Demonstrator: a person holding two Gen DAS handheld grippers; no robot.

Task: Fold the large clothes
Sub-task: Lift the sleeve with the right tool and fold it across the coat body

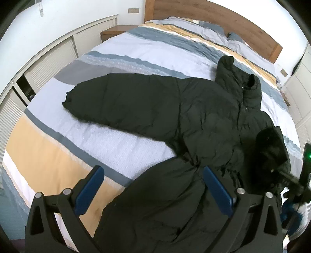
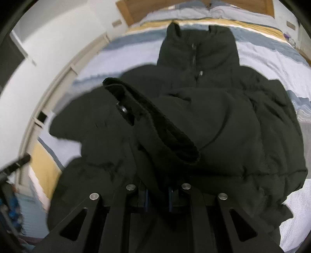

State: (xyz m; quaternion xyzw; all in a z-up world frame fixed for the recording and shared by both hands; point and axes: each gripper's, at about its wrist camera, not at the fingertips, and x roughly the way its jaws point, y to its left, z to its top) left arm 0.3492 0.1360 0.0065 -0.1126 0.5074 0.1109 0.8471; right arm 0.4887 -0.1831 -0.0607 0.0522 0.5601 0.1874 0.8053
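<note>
A: Spread on the striped bed (image 1: 120, 136), across its middle toward the right edge: one black quilted puffer jacket (image 1: 204, 120), collar toward the headboard (image 1: 213, 17), hem toward the foot.

B: Folded much?

A: Barely begun, judging by the lie of it. One long black padded sleeve (image 1: 120, 103) stretched flat toward the left edge of the bed, untouched. Other sleeve (image 2: 155, 126) lifted, ribbed cuff up and draped over the body of the jacket, apparently mid-way through being brought across the chest.

B: Claws?

A: Left claw (image 1: 153, 192) wide open, blue pads well apart, nothing between them; hovering above the hem near the foot of the bed. Right claw (image 2: 158, 194) pinched nearly shut on the lifted sleeve's fabric, bunched right at the pads.

B: Remaining?

A: Most of it, probably. Setting this sleeve down across the front, bringing the flat sleeve in likewise, then doubling the body, hem up toward collar. Front looks closed, though too dark to be sure. Some creasing on the right side, likely needing smoothing.

B: Counts?

A: One jacket, two sleeves, one stand-up collar (image 1: 250, 85). Two claws. Two pillows (image 1: 211, 31) at the headboard, as far as visible. No other garment in view on the bed.
</note>
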